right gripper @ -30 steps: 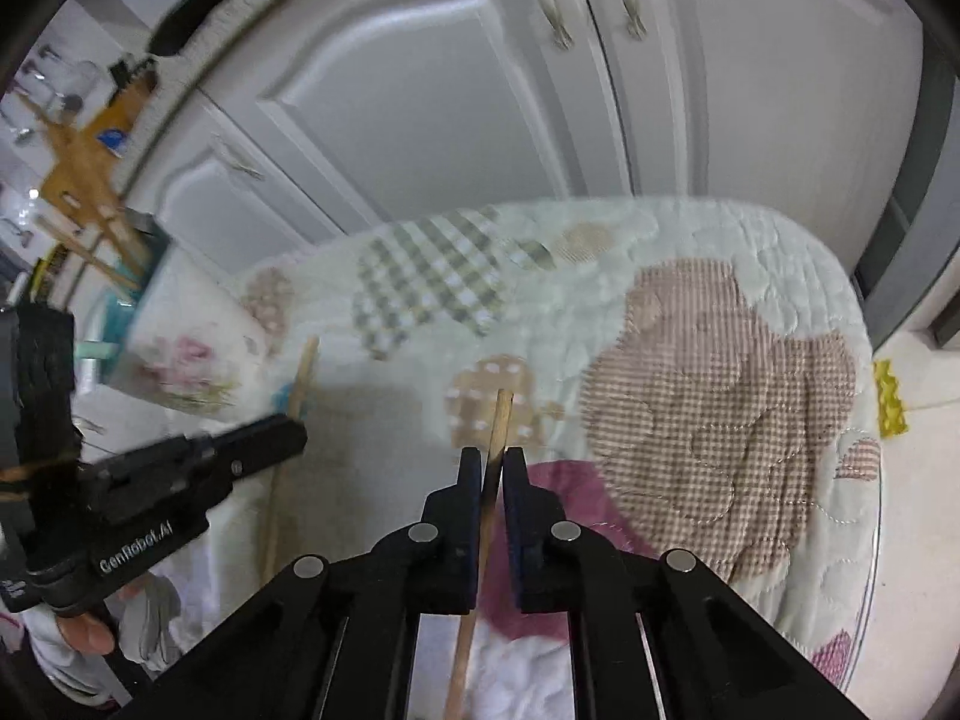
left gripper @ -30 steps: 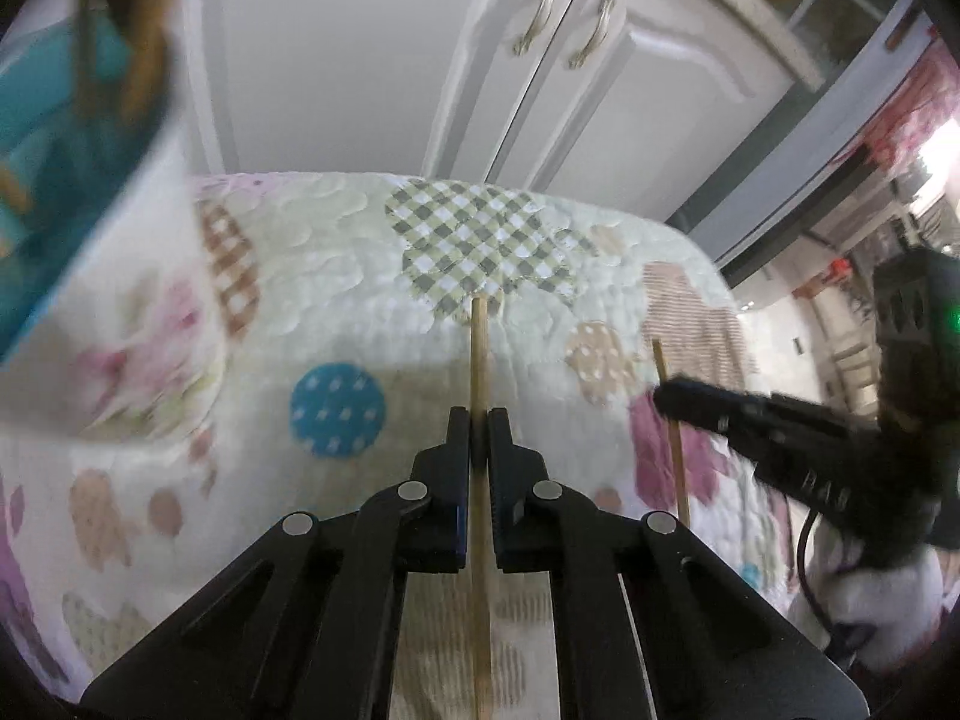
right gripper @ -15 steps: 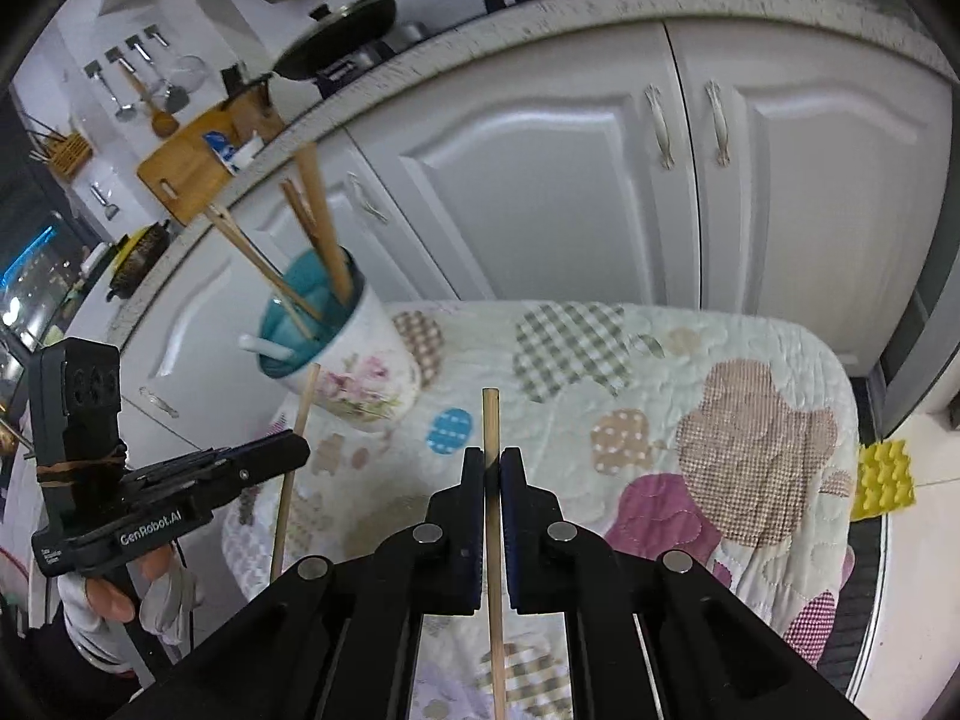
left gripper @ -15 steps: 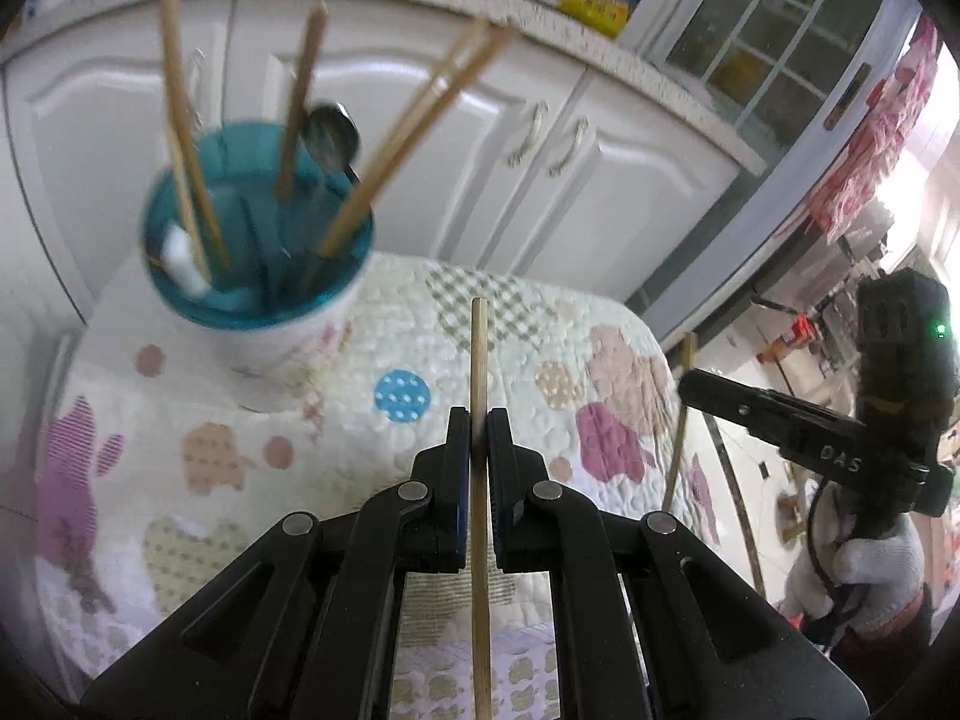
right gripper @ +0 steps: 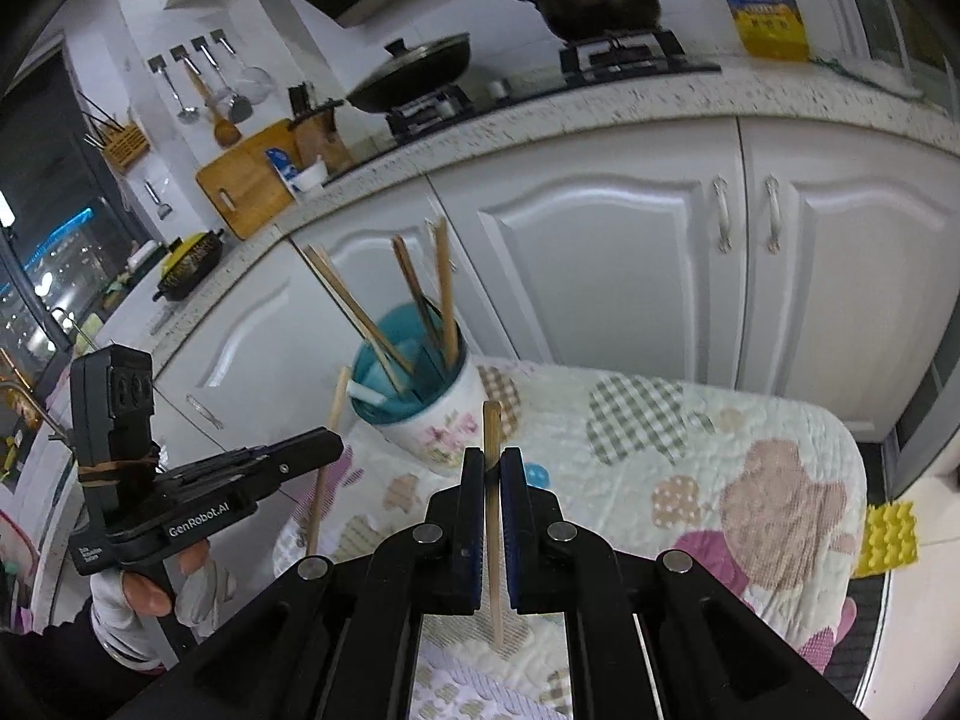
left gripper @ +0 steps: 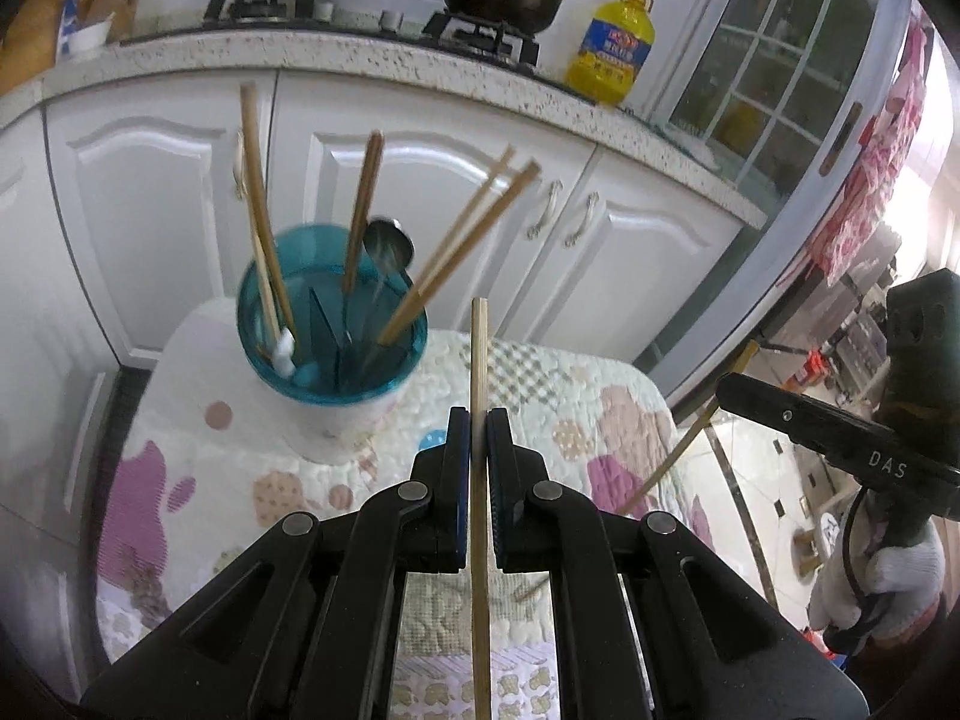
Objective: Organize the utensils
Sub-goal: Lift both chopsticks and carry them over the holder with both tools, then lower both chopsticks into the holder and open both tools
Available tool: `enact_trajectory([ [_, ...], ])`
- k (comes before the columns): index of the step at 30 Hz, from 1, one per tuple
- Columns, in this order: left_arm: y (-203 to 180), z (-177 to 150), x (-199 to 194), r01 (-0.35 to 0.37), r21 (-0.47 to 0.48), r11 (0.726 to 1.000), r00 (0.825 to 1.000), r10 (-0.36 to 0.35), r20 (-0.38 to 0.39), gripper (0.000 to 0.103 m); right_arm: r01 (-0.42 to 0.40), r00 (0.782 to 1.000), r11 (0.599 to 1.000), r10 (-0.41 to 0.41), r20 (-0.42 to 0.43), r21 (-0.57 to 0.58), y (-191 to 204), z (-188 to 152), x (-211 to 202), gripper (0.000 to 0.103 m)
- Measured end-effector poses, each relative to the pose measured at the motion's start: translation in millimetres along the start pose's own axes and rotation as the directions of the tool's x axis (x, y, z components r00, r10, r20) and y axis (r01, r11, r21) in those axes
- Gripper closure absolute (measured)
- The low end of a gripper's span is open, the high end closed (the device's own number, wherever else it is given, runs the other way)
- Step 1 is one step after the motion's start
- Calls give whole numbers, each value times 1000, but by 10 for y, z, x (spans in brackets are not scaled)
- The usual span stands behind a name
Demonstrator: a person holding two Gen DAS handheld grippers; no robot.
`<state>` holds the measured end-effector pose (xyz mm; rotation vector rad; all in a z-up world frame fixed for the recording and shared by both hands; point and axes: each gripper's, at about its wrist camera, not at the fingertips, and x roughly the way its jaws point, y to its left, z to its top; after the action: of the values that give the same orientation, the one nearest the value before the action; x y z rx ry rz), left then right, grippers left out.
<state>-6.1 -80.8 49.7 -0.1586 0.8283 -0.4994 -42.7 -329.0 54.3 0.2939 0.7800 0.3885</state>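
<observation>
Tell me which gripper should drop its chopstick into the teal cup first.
Left, probably. The left gripper sits nearer the utensil cup, looking almost into its opening. The right gripper sees the cup from farther off. Both chopsticks are clamped.

The left gripper (left gripper: 478, 420) clamps 1 chopstick (left gripper: 479, 360) above the quilted table (left gripper: 618, 420). A teal-lined cup (left gripper: 332, 336) of utensils stands near the table's far left corner. The right gripper (left gripper: 729, 387) pinches another chopstick (left gripper: 690, 438) beyond the right edge.
</observation>
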Motion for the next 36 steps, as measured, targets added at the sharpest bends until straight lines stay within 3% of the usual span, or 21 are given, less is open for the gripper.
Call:
enact_trajectory([
  [9, 304, 537, -414, -21, -43, 999, 989, 27, 147, 99, -38, 997, 996, 42, 62, -76, 354, 412, -125, 98],
  [19, 641, 1089, -474, -64, -118, 991, 963, 92, 253, 99, -73, 990, 986, 89, 109, -151, 652, 891, -172, 98],
  [31, 752, 1558, -249, -165, -144, 976, 899, 209, 384, 99, -68, 985, 976, 98, 140, -208, 914, 1361, 81, 98],
  [36, 813, 1559, -95, -230, -156, 961, 843, 277, 462, 99, -67, 988, 974, 95, 122, -215, 922, 1430, 348, 98],
])
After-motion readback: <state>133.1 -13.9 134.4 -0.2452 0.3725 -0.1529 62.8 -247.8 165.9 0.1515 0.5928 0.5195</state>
